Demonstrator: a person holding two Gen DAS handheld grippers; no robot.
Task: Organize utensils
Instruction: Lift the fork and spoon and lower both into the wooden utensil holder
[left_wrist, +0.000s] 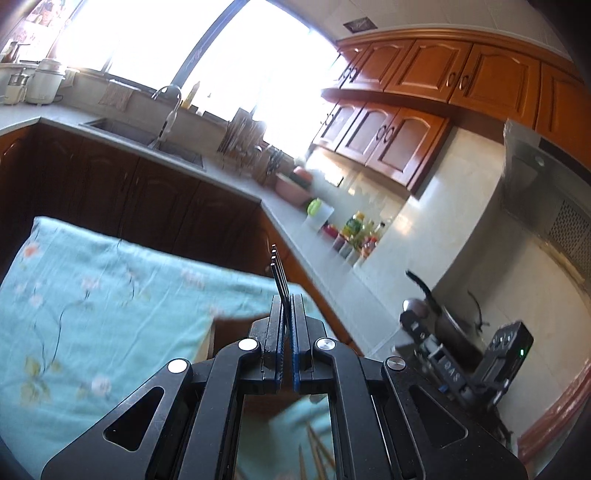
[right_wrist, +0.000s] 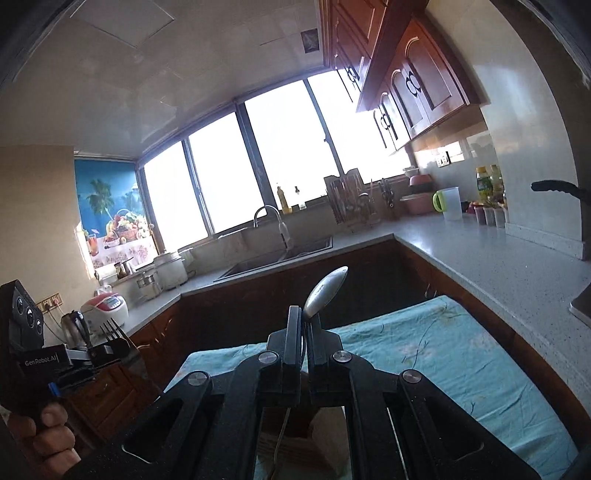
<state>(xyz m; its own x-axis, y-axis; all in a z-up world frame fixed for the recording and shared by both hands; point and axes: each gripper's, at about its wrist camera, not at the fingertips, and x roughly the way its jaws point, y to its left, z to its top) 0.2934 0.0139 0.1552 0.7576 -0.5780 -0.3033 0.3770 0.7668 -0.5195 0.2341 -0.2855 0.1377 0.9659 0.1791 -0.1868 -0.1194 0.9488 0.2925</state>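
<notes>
**Fork and spoon lifted clear of the table**

Above the cloth-covered table, a fork (left_wrist: 279, 273) stands pinched in the left gripper (left_wrist: 287, 317), tines up and past the fingertips; the jaws are closed tight on its neck; in the right wrist view the same fork (right_wrist: 112, 328) shows at the far left, with the person's hand (right_wrist: 44, 432) wrapped round that tool's grip. The right gripper (right_wrist: 303, 325) is likewise clamped on a spoon (right_wrist: 325, 291), bowl upward and tilted right, its handle running down between the fingers toward a wooden box (right_wrist: 295, 439) below, which may be the holder; what it contains is hard to tell. Chopsticks (left_wrist: 314, 454) lie on the turquoise floral cloth (left_wrist: 92, 295) under the left tool. Beyond are the dark cabinets, the grey counter (right_wrist: 480, 258) and the sink (right_wrist: 280, 254) under bright windows.

Judged from this, the step in hand is carrying both pieces; next each needs lining up over its slot, handle or head down as the box allows, lowered before the jaws part; a tilted spoon could catch the rim.
</notes>
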